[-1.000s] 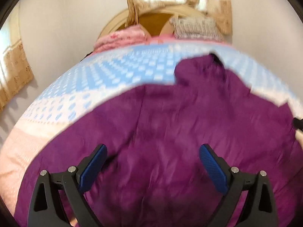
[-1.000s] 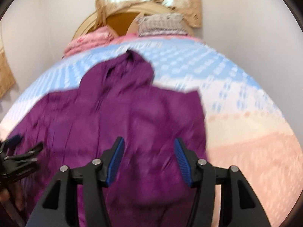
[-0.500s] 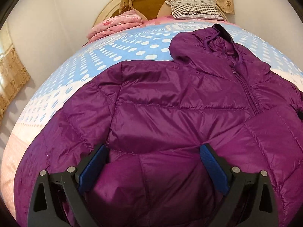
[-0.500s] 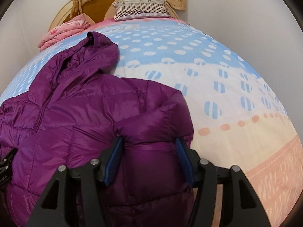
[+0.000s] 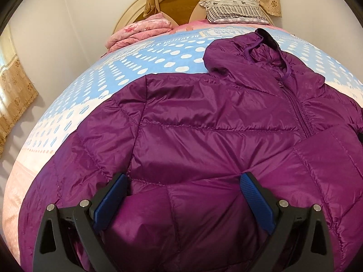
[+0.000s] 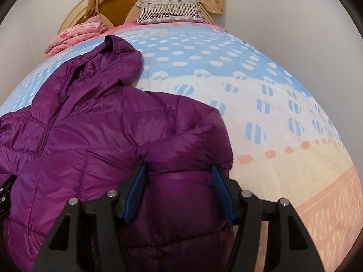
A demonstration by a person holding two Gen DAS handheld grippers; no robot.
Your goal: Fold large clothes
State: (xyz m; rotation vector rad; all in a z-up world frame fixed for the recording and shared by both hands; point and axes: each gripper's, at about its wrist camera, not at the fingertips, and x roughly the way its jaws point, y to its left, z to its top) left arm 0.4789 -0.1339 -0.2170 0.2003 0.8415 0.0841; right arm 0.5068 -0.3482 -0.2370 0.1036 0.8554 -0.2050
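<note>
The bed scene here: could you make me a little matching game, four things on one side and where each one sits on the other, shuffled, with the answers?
Things:
1. purple jacket
2. striped pillow
3. pink folded blanket
4. jacket hood

Places:
A. at the headboard, toward the right
B. spread across the bedspread, between both grippers' fingers
C. at the headboard, toward the left
D. pointing toward the headboard, lying on the blue dotted part

Pairs: 1-B, 2-A, 3-C, 4-D
</note>
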